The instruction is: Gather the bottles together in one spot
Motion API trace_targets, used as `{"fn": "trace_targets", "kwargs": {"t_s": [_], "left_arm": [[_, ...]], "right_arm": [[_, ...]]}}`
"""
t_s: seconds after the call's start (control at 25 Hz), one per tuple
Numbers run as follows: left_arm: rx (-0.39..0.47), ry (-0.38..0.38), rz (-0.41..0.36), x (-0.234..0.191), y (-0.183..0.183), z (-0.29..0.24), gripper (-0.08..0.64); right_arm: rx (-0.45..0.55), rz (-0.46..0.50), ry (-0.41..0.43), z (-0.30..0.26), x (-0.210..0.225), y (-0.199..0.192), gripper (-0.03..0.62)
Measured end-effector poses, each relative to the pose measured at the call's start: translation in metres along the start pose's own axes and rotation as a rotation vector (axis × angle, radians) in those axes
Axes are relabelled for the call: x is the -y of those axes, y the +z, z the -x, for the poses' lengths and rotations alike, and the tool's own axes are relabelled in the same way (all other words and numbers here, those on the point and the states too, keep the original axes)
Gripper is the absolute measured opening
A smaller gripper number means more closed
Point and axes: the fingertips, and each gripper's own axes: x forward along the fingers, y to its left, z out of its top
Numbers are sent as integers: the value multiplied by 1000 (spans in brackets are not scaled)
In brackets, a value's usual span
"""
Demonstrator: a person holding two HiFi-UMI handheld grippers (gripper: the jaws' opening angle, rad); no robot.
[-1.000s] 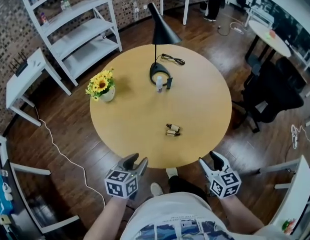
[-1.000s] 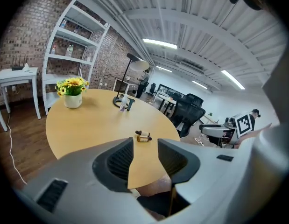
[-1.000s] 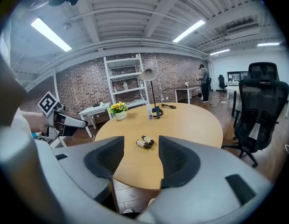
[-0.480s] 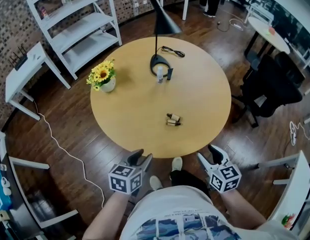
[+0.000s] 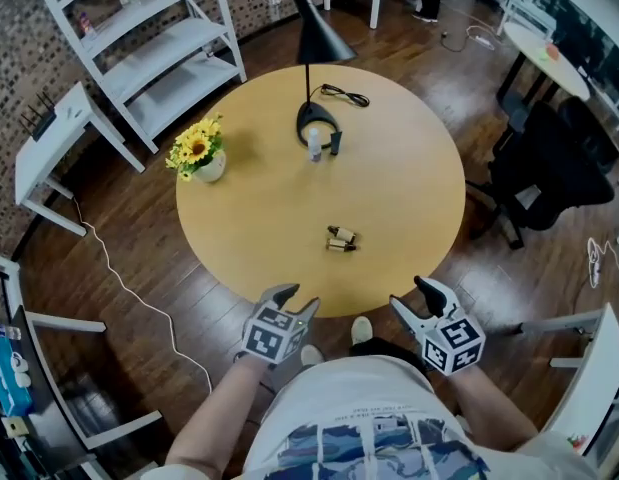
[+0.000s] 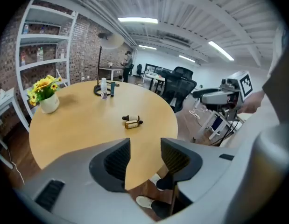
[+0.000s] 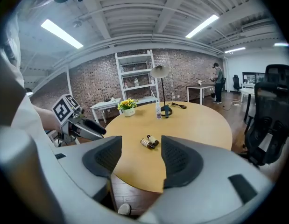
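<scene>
Flower pot: a small white pot of yellow blooms is seen at the left of the round, smooth wooden table
Left gripper: held just off the near table edge; its ribbed grey jaws have just been opening and are parted, with nothing caught between them
Clear bottle: a slim, see-through bottle is stood upright at the far side, just beside the black lamp base
Small bottles: two short amber cylinders with dark caps are laid on their sides, side by side and seemingly touching, well apart from the clear bottle
Right gripper: also held off the near edge; its jaws have just been opening and are spread wide, empty
Deciding relation: the lying pair is placed ahead of both grippers and between them, its long axes running roughly across the line of reach; the left gripper is judged slightly nearer, while the upright bottle is left farthest away
</scene>
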Motion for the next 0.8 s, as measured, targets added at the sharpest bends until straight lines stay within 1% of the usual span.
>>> {"fn": "trace_targets", "kwargs": {"t_s": [0.12, 0.2, 0.28, 0.32, 0.44, 0.6, 0.64, 0.68, 0.72, 0.8], "left_arm": [[-95, 13, -82, -8, 8, -48, 184], [-164, 21, -116, -14, 8, -76, 184], [-216, 28, -152, -23, 18, -104, 184], [-241, 30, -182, -26, 23, -119, 184], [-326, 31, -311, -32, 28, -157, 186], [-419, 54, -553, -41, 29, -191, 186], [-435, 56, -599, -42, 29, -197, 186], [-443, 58, -628, -42, 29, -203, 186], [-444, 63, -640, -41, 30, -207, 186], [-440, 70, -623, -41, 33, -215, 186]], "right_arm": [[-18, -10, 11, -2, 26, 2, 298], [-39, -9, 17, 0, 39, -2, 298], [-53, -13, 24, 0, 56, -1, 298], [-57, -16, 23, 0, 66, 0, 298], [-66, -40, 11, 2, 97, -3, 298], [-80, -65, 8, 3, 135, -13, 298], [-83, -71, 9, 4, 144, -15, 298], [-85, -74, 10, 5, 152, -16, 298], [-88, -76, 9, 7, 160, -16, 298], [-93, -79, 12, 8, 173, -18, 298]]}}
